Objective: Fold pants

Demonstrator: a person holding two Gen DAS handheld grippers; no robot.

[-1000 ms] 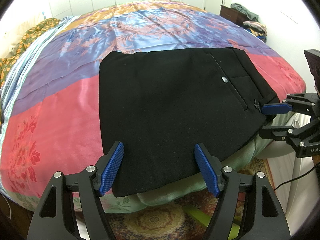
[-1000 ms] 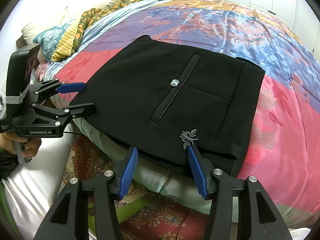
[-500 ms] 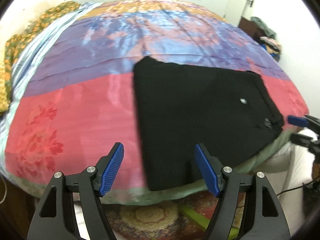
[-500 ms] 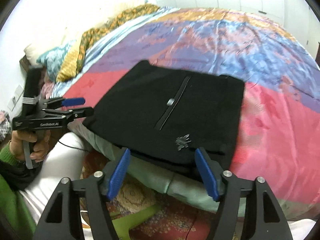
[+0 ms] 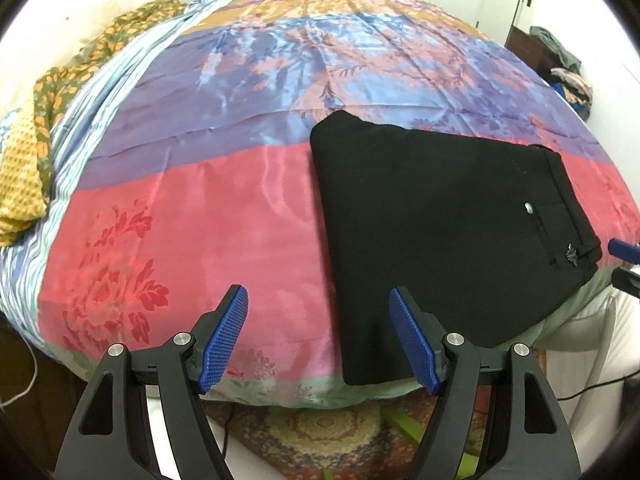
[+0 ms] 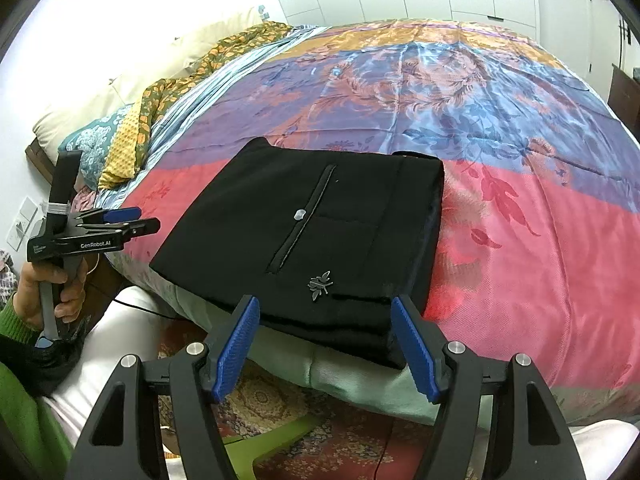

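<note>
Both grippers have backed away, left gripper [image 5: 318,336] and right gripper [image 6: 325,346], jaws wide, holding nothing. Black pants [image 6: 320,232] lie folded compactly at the bed's [image 5: 200,220] edge; folding looks finished.

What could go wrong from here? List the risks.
1. The folded black pants lie at the near edge of the bed, one corner overhanging, so a nudge might slide them off the satin cover.
2. Both the left gripper and right gripper are open and off the cloth; nothing holds the fold.
</note>
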